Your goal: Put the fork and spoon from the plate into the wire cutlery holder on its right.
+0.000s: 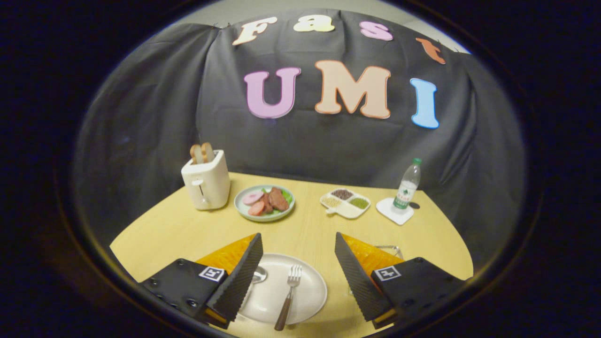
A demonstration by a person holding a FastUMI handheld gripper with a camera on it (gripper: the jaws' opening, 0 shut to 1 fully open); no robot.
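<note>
Gripper (pixel 298 263) is hanging released, fingers spread wide over the plate (pixel 310 300). Fork (pixel 288 295) is lying on it between them, tines pointing away, handle toward camera. Spoon (pixel 258 274) bowl is peeking beside left finger (bottle (pixel 406 188) label unreadable).

The left finger (pixel 239 277) covers most of the spoon (pixel 258 274): just part of its bowl shows on the plate (pixel 307 300), whose near rim is cut off. The right finger (pixel 359 277) hides nearly all of the wire cutlery holder (pixel 389 249), leaving a bit of wire rim. The bottle (pixel 406 188) label is too small to read.
</note>
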